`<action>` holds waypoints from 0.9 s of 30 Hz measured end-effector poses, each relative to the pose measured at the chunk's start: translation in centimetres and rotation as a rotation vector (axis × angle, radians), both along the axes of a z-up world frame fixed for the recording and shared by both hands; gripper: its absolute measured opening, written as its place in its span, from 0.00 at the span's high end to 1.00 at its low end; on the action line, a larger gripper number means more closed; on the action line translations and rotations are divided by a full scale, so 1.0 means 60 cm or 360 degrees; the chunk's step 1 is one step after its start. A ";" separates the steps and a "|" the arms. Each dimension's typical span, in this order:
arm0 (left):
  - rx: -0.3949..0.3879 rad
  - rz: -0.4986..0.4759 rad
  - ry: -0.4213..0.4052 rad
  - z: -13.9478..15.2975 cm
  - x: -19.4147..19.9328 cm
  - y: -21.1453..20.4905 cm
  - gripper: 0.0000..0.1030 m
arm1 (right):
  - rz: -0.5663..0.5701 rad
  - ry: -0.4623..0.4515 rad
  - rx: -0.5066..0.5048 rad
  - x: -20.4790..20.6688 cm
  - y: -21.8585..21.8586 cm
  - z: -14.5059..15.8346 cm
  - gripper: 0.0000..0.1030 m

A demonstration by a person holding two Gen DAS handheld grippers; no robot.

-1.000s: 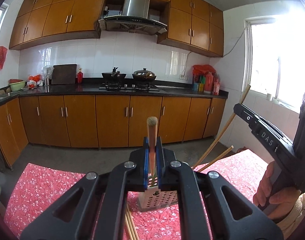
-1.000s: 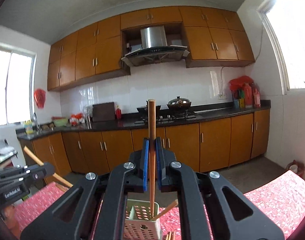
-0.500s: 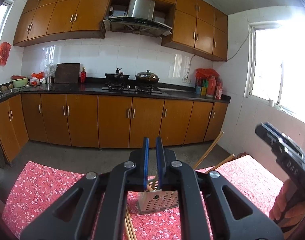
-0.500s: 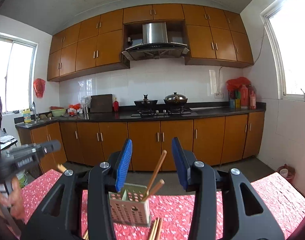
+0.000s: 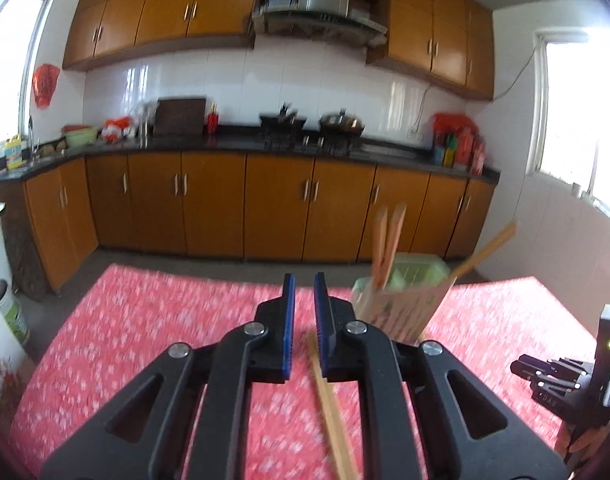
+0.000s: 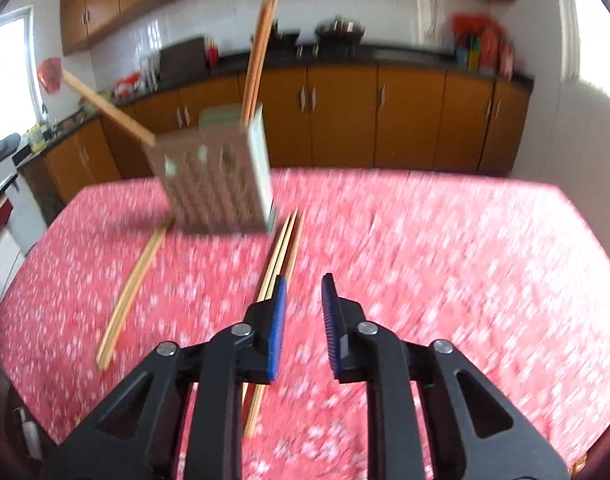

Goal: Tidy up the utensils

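Note:
A perforated pale green utensil holder (image 5: 401,304) (image 6: 219,184) stands on the red floral tablecloth with several wooden chopsticks (image 5: 387,240) (image 6: 259,52) sticking out of it. More chopsticks (image 6: 279,264) lie on the cloth in front of the holder, and another pair (image 6: 135,284) lies to the left. In the left wrist view, loose chopsticks (image 5: 331,404) lie under the right finger. My left gripper (image 5: 301,316) is slightly open and empty. My right gripper (image 6: 303,316) is open and empty, just right of the lying chopsticks.
The table (image 6: 445,264) is covered in red floral cloth. Kitchen cabinets (image 5: 241,208) and a counter run along the far wall. The other hand-held gripper (image 5: 573,376) shows low at the right of the left wrist view.
Both grippers let go of their chopsticks, which now stand in the holder. Both have since pulled back and tilted down toward the table; the views are motion-blurred.

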State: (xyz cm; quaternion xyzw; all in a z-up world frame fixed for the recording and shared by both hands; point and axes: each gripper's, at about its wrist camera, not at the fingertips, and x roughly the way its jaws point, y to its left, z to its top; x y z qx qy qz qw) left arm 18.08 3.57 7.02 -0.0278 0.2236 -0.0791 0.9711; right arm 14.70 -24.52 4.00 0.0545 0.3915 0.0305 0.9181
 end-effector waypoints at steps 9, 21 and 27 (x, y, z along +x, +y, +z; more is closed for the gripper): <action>0.0022 0.0055 0.0401 -0.172 -0.001 0.032 0.89 | 0.0066 0.0215 0.0056 -0.001 0.045 -0.089 0.85; -0.0041 -0.0100 0.0546 -0.220 0.003 -0.016 0.89 | -0.0092 0.0255 -0.0020 -0.011 0.002 -0.128 0.92; -0.0033 -0.0199 0.0638 -0.248 0.008 -0.048 0.89 | -0.0132 0.0253 -0.0015 -0.019 -0.026 -0.126 0.92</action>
